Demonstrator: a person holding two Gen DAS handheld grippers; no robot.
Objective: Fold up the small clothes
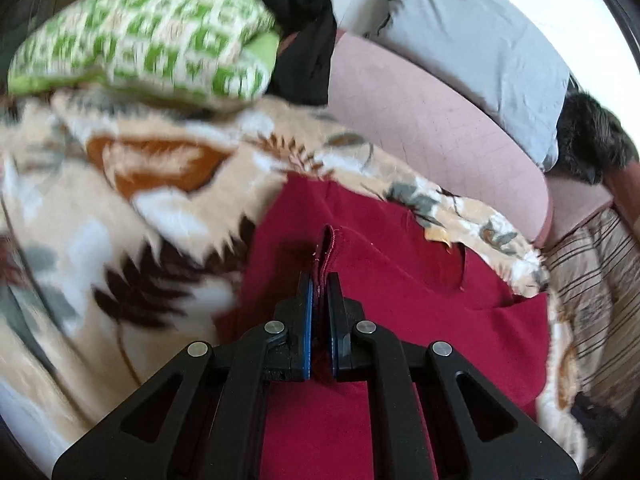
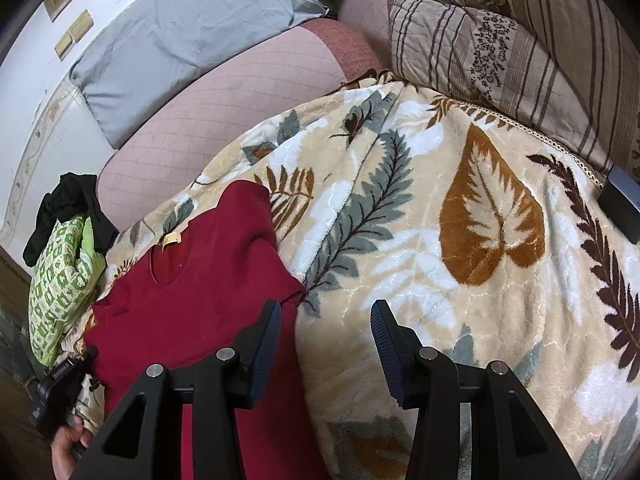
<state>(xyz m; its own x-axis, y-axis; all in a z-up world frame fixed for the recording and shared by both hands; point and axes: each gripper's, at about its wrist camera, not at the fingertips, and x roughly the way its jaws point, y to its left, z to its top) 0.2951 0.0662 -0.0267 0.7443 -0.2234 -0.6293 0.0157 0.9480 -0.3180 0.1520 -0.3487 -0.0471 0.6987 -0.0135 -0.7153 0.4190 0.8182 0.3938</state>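
Note:
A dark red top [image 1: 400, 280] lies spread on a leaf-patterned blanket [image 1: 120, 240]. My left gripper [image 1: 319, 280] is shut on a hemmed edge of the red top, which stands up in a fold between the blue pads. In the right wrist view the same red top [image 2: 192, 292] lies at the lower left, neckline and label facing up. My right gripper [image 2: 324, 312] hovers open over the top's right edge and the blanket [image 2: 440, 260], with nothing between its fingers.
A green-and-white patterned cloth [image 1: 140, 44] and a black garment [image 1: 304, 40] lie beyond the blanket. A grey pillow [image 2: 180, 36] rests on a pink mattress [image 2: 224, 112]. Striped bedding [image 2: 500, 52] is piled on the right. A hand [image 2: 70, 444] holds the other gripper at lower left.

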